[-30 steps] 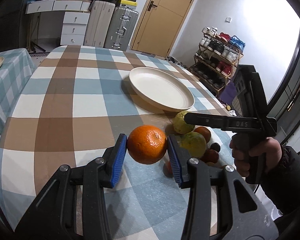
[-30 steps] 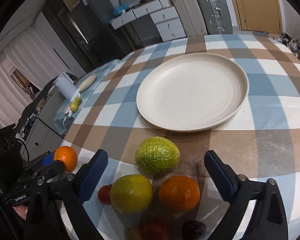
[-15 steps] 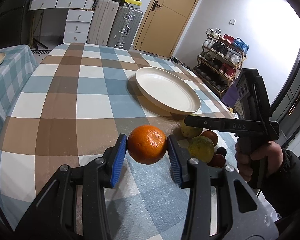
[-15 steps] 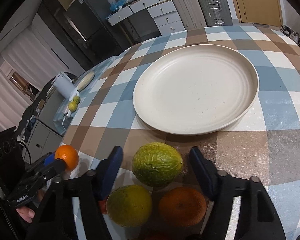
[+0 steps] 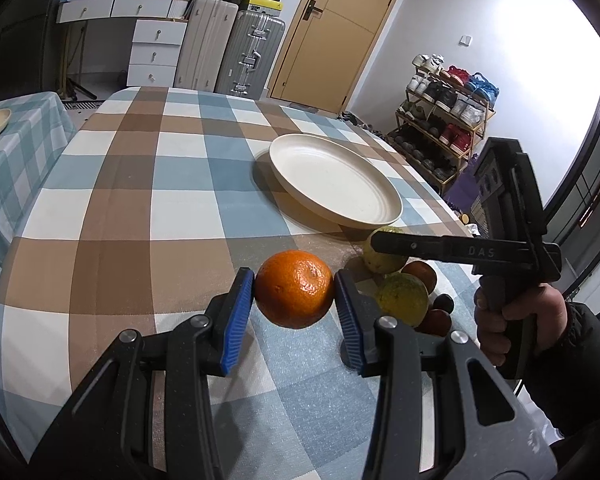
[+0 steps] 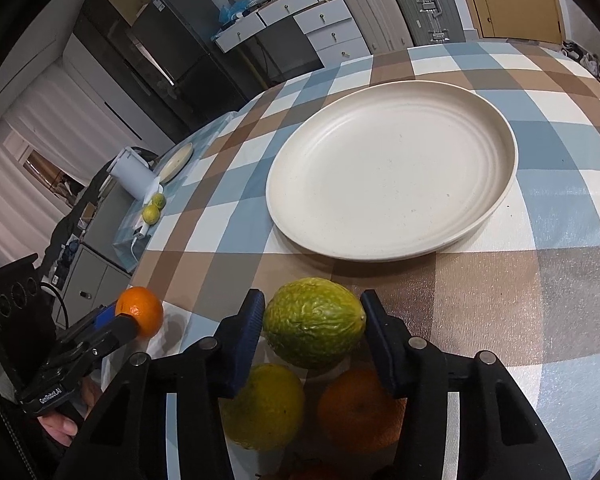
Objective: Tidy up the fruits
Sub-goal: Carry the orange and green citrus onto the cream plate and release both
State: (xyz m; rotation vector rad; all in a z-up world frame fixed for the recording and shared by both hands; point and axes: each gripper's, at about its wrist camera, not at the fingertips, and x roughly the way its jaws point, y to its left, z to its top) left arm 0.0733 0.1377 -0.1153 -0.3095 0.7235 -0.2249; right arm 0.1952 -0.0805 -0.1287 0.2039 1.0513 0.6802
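My left gripper [image 5: 295,285] is shut on an orange [image 5: 294,296] and holds it above the checked tablecloth, in front of the cream plate [image 5: 336,182], which has nothing on it. In the right wrist view, my right gripper [image 6: 312,314] is closing around a bumpy green citrus [image 6: 314,322], and both blue pads touch its sides. That fruit is at the front of a fruit pile, just short of the plate [image 6: 392,168]. A yellow-green citrus [image 6: 264,410] and another orange [image 6: 360,404] lie under the jaws. The left gripper with its orange [image 6: 140,312] shows at the left.
Small dark and red fruits [image 5: 440,312] lie at the pile's near side by the table's right edge. A person's hand [image 5: 516,320] holds the right gripper's handle. A side table [image 6: 140,216] with two limes, a jug and a plate stands to the left. Suitcases and a shoe rack stand beyond the table.
The right gripper's jaws have narrowed from wide open onto the green citrus. The left gripper has kept still with the orange.
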